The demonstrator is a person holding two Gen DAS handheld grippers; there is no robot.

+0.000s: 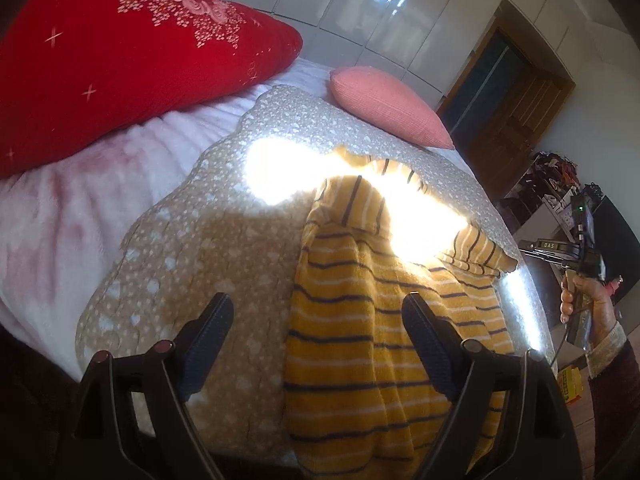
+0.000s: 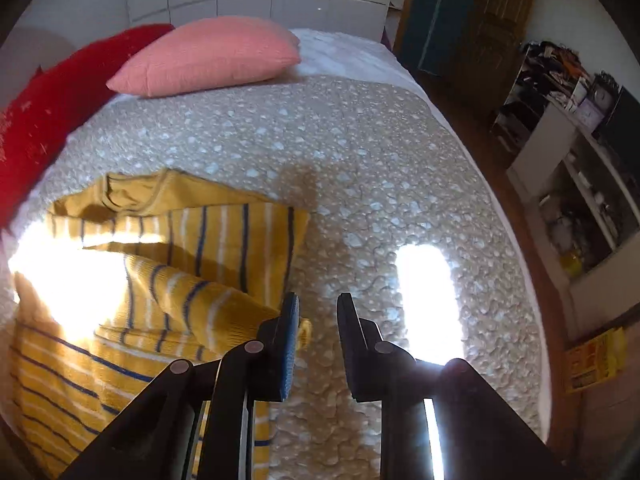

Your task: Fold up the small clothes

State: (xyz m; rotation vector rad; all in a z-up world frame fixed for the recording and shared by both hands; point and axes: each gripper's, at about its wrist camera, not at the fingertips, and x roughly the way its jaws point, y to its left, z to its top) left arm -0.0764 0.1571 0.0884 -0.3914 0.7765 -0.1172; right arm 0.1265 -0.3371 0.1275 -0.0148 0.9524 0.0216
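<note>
A small yellow top with dark and white stripes lies on the beige spotted bedspread, a sleeve folded across its body; bright sunlight washes out part of it. My left gripper is open above its lower left edge, holding nothing. In the right wrist view the top lies at the left, collar away from me. My right gripper is open and empty, over the bedspread just right of the top's edge. It also shows in the left wrist view, held off the bed's right side.
A red pillow and a pink pillow lie at the head of the bed. The bed's right edge drops to a wooden floor. A cluttered shelf unit stands to the right, a wooden door beyond.
</note>
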